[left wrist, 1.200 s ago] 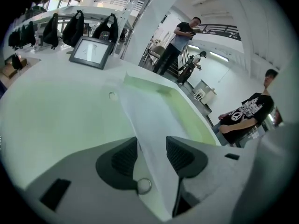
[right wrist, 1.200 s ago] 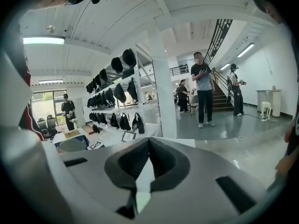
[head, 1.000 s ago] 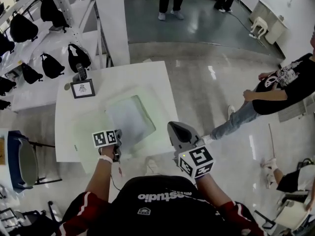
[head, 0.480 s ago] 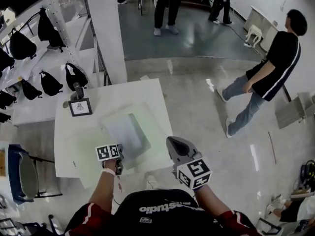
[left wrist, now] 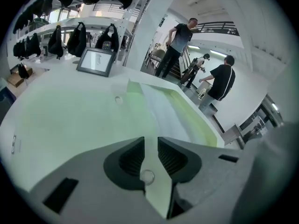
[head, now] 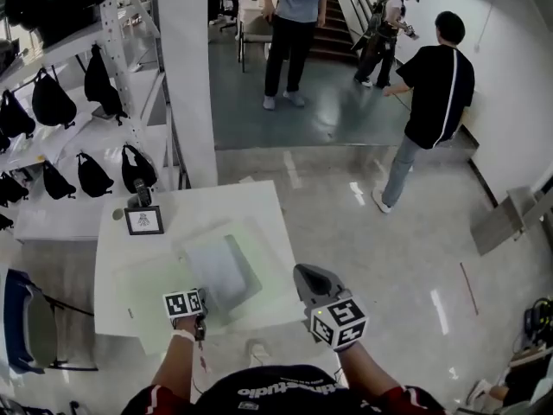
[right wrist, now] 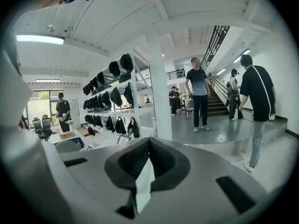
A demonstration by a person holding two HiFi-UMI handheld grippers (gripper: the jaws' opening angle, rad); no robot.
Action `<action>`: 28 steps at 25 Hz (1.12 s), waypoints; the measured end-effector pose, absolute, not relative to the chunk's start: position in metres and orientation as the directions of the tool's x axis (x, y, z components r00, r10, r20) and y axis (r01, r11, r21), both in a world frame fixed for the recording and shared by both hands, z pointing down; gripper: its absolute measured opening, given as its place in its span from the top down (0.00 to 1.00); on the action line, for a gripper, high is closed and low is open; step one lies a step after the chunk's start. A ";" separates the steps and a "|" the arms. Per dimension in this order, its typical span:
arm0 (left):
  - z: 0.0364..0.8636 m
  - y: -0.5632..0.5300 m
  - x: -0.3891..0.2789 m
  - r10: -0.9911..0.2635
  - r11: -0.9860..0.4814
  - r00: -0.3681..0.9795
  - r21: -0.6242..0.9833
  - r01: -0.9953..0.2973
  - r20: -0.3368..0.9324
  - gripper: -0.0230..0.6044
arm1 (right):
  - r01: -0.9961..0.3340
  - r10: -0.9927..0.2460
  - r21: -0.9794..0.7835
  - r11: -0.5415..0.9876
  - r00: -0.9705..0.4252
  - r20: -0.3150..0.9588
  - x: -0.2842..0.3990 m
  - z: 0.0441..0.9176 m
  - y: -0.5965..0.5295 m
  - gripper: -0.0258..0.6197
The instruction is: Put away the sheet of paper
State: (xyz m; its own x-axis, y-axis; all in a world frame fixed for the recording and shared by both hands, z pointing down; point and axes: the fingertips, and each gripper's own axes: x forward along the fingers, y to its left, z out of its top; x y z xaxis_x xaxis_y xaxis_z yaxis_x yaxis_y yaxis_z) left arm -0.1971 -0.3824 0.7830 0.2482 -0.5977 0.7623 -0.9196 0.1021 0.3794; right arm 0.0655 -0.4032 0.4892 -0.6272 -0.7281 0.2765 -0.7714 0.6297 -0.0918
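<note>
A grey-white sheet of paper [head: 218, 271] lies inside a pale green translucent folder [head: 263, 253] on the white table [head: 117, 266]. My left gripper [head: 200, 315] hangs over the folder's near edge by the table front. Its jaws have just been opening and stand a little apart, and nothing is pressed between the pads. In the left gripper view [left wrist: 150, 155] the folder [left wrist: 189, 122] stretches ahead and to the right. My right gripper [head: 305, 274] hovers off the table's right front corner. In the right gripper view [right wrist: 148, 146] its tips meet, with nothing held.
A small framed sign [head: 143, 220] stands at the table's far left, with a black object [head: 141, 195] behind it. A white pillar [head: 186, 76] and shelves of black bags [head: 86, 85] rise beyond. Several people stand near the stairs [head: 346, 15]. A chair [head: 22, 318] is at the left.
My left gripper has drawn back from over the folder's near corner to the table's front edge. A person in black has walked from the right towards the stairs.
</note>
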 end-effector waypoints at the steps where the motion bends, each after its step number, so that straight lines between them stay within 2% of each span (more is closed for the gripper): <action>1: 0.778 -0.378 -0.201 -0.607 0.097 0.245 0.377 -0.921 0.756 0.84 | -0.774 -0.732 -0.089 0.627 -0.624 0.272 0.065 0.485 -0.400 0.95; 8: 0.745 -0.349 -0.227 -0.658 0.074 0.242 0.381 -0.922 0.713 0.84 | -0.783 -0.751 -0.080 0.617 -0.616 0.239 0.052 0.457 -0.366 0.96; 12: 0.714 -0.329 -0.228 -0.698 0.007 0.275 0.390 -0.921 0.661 0.84 | -0.788 -0.760 -0.065 0.612 -0.609 0.228 0.041 0.447 -0.340 0.95; 28: 0.521 -0.221 -0.221 -0.894 -0.236 0.325 0.292 -0.927 0.308 0.84 | -0.802 -0.787 -0.056 0.595 -0.595 0.165 0.015 0.414 -0.222 0.96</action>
